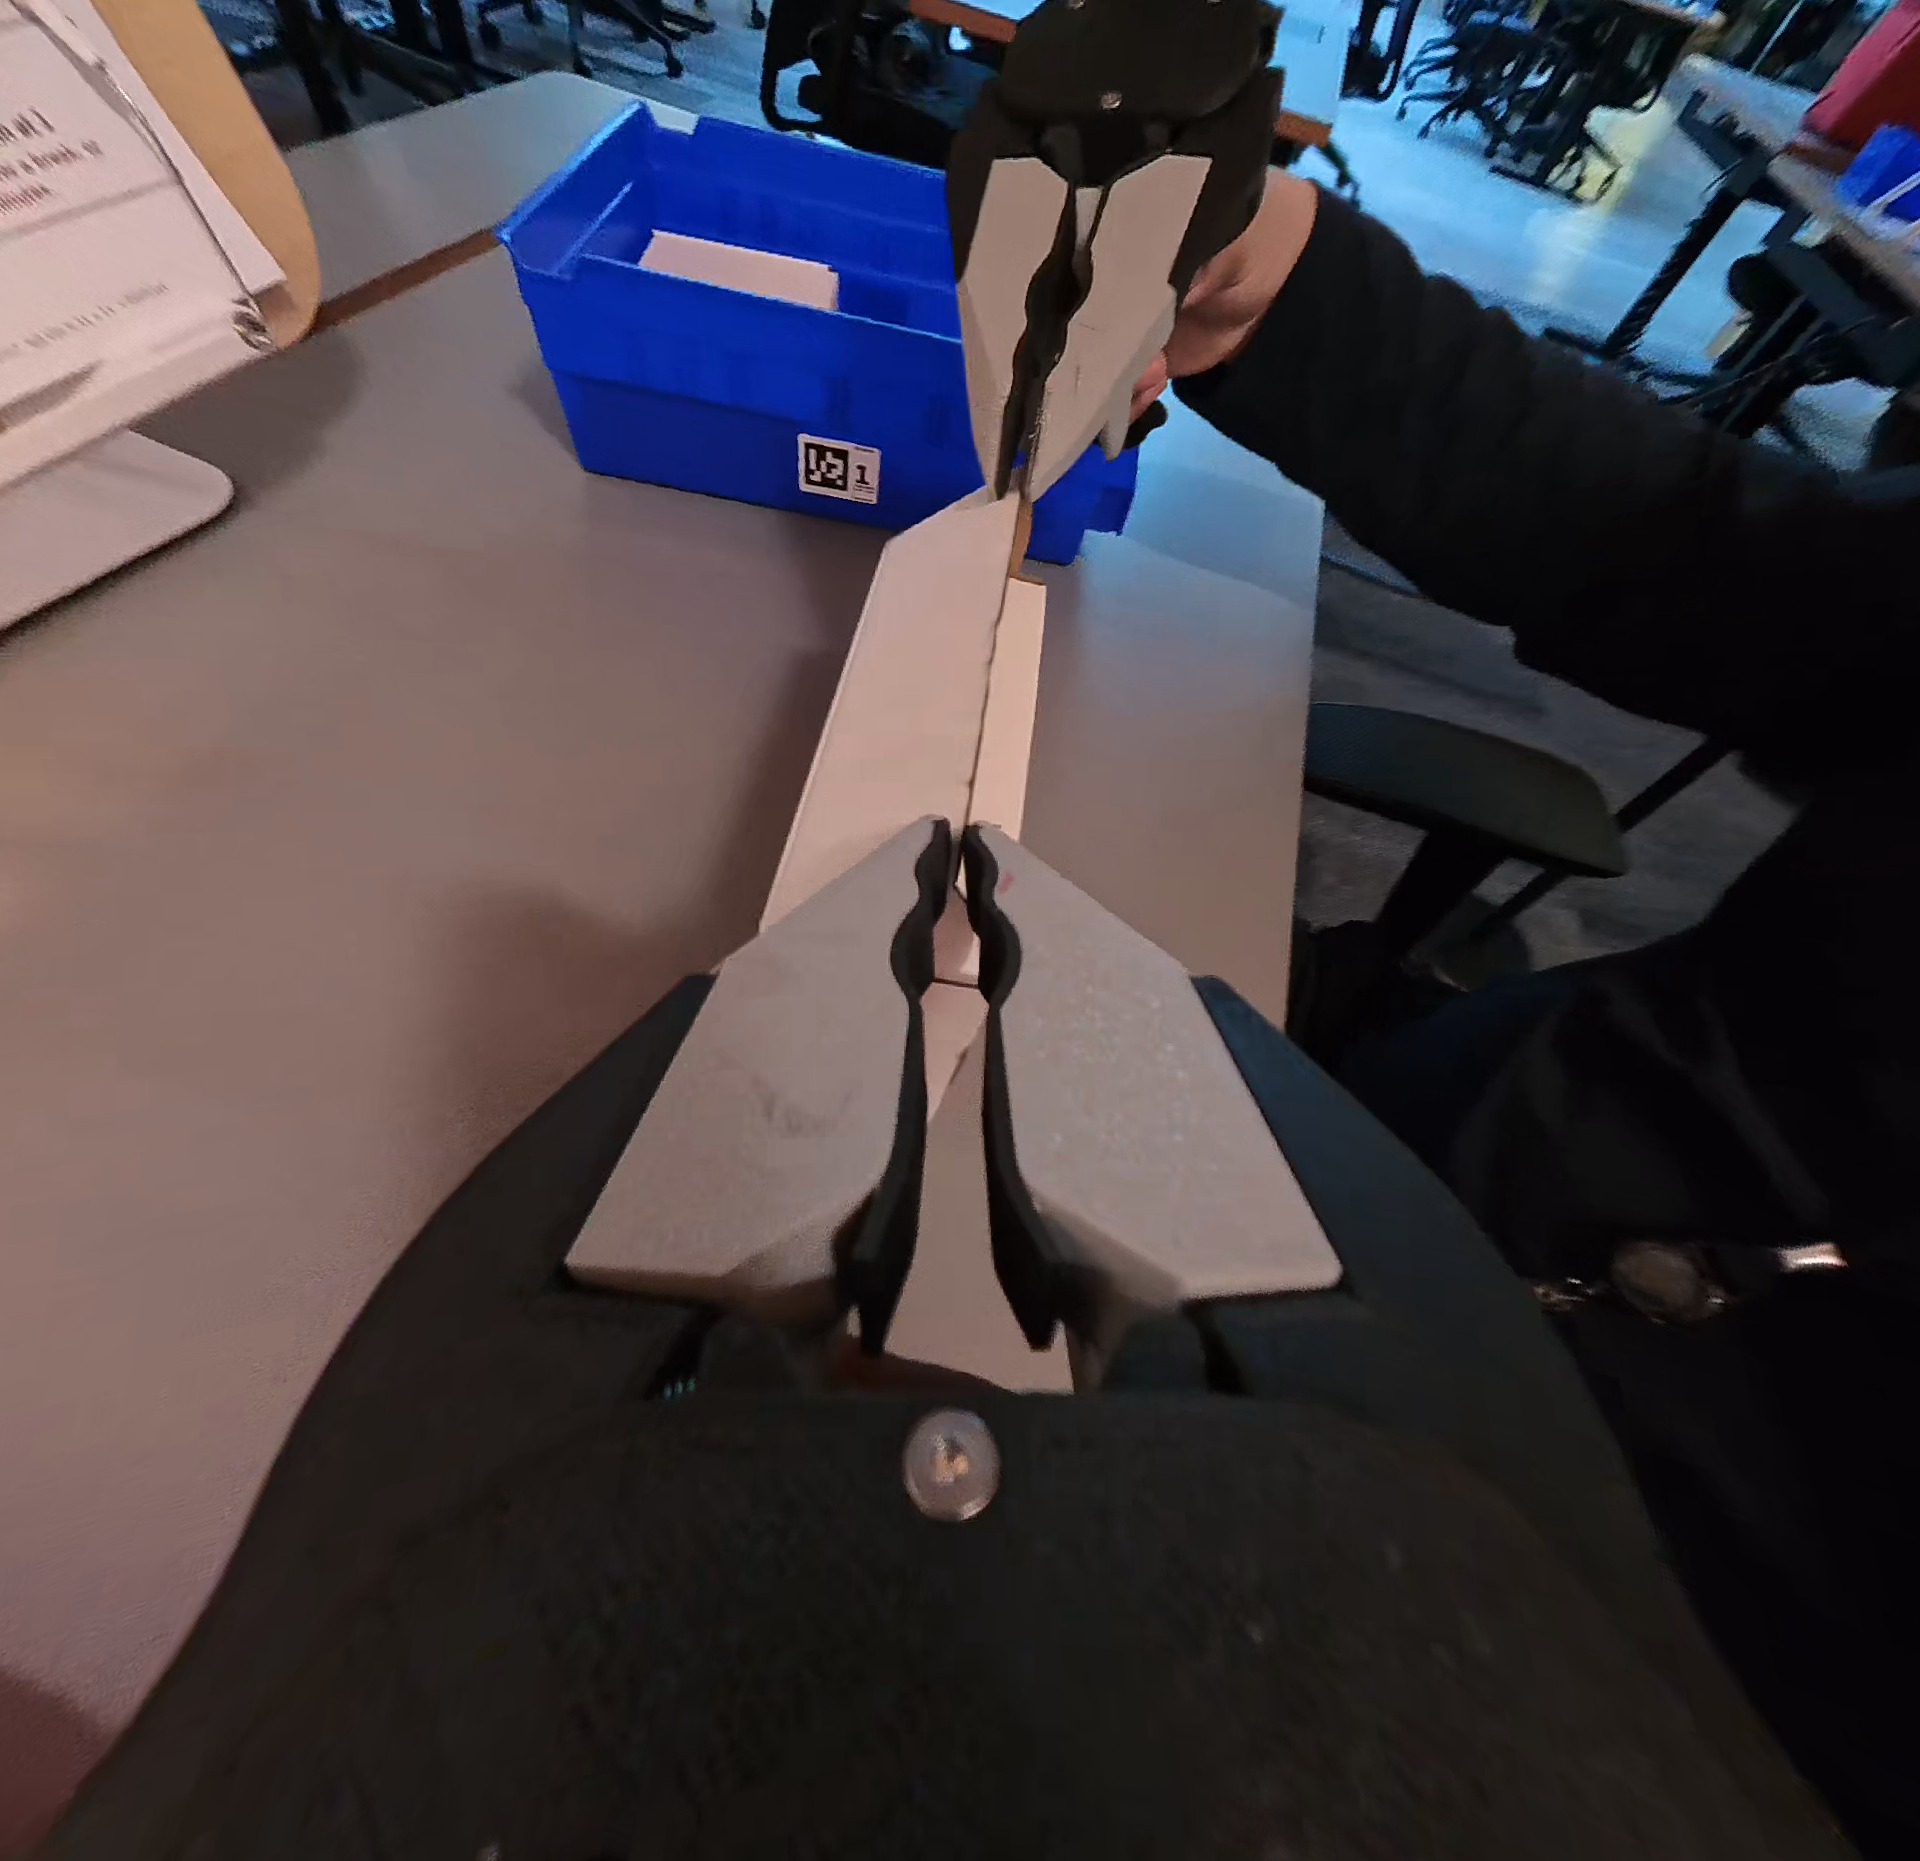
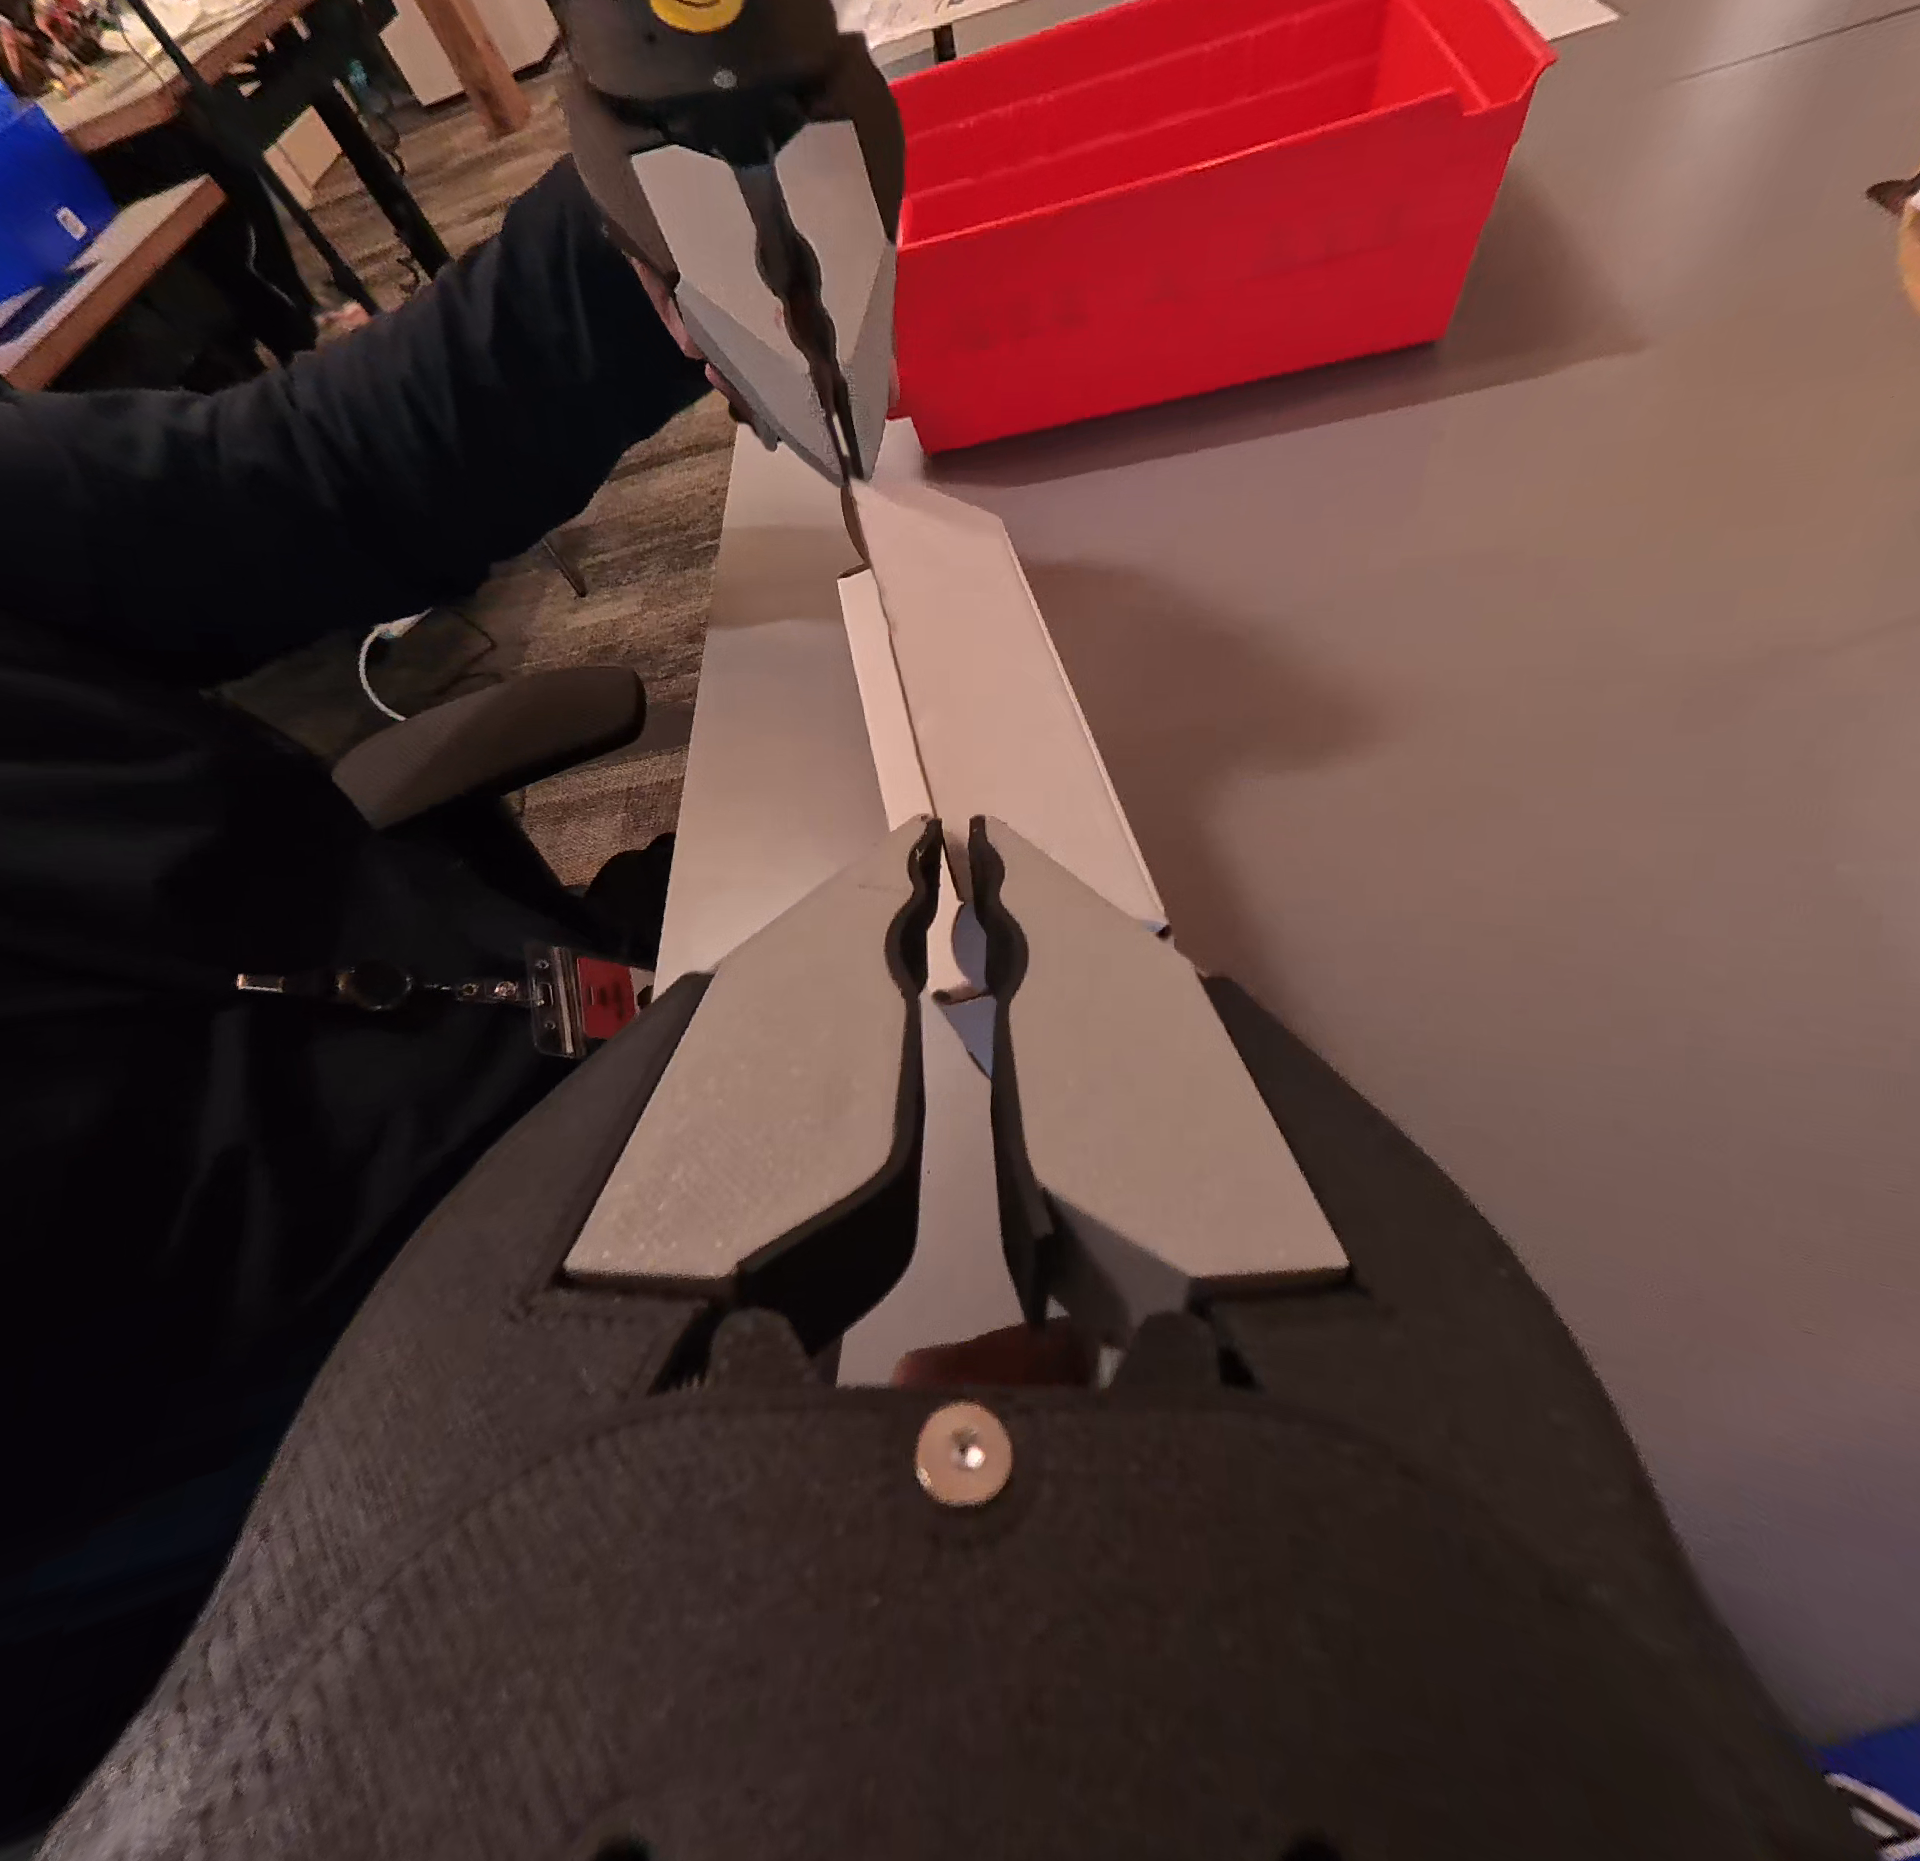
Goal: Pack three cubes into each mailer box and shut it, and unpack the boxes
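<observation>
- We see the long, flat white cardboard mailer box [image 1: 925,689] held above the grey matte worktop [image 1: 416,772], its long axis running straight from one pair of tongs to the other.
- Left tongs [image 1: 958,837] are clamped on the near end flap.
- Right tongs [image 2: 956,832] pinch the opposite end.
- A ribbed blue plastic bin [image 1: 748,357] sits beyond; a red plastic bin [image 2: 1195,253] sits on the other side.

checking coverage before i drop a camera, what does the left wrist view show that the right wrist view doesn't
Only the left wrist view: the blue bin holding a white box.

Only the right wrist view: the red bin.

Both: the white mailer box on the grey table, pinched at opposite ends by the left hand-held gripper and right hand-held gripper.
</observation>
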